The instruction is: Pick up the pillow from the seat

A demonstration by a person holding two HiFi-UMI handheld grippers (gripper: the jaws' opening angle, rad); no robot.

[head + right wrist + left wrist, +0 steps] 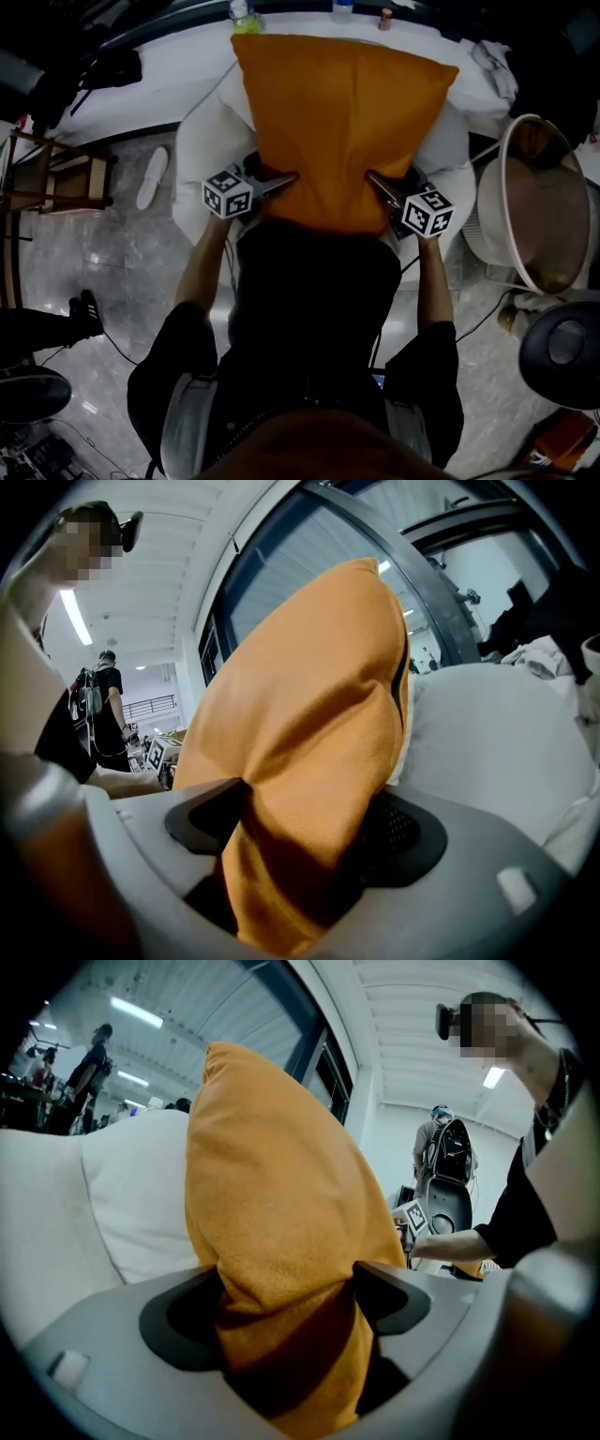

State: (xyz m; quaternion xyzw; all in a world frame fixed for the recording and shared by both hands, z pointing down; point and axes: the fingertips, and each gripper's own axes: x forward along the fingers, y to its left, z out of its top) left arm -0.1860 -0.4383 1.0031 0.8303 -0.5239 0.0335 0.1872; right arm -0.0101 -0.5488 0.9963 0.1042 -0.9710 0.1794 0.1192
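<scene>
Two grips are set on the plump orange fabric pillow (342, 122): left gripper (286, 178) and right gripper (375, 178) pinch its near corners. It seemingly rests on the white padded seat (202, 150); next, lift evenly.

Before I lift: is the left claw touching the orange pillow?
Touching. The left gripper view shows the left claw pinching the pillow, with the fabric bunched tight between its jaws.

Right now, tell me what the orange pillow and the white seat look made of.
Pillow: orange fabric, matte, fuzzy nap like fleece or suede; it bunches into soft folds. Seat: white padded upholstery, smooth, seamed; cloth or leatherette, can't tell.
</scene>
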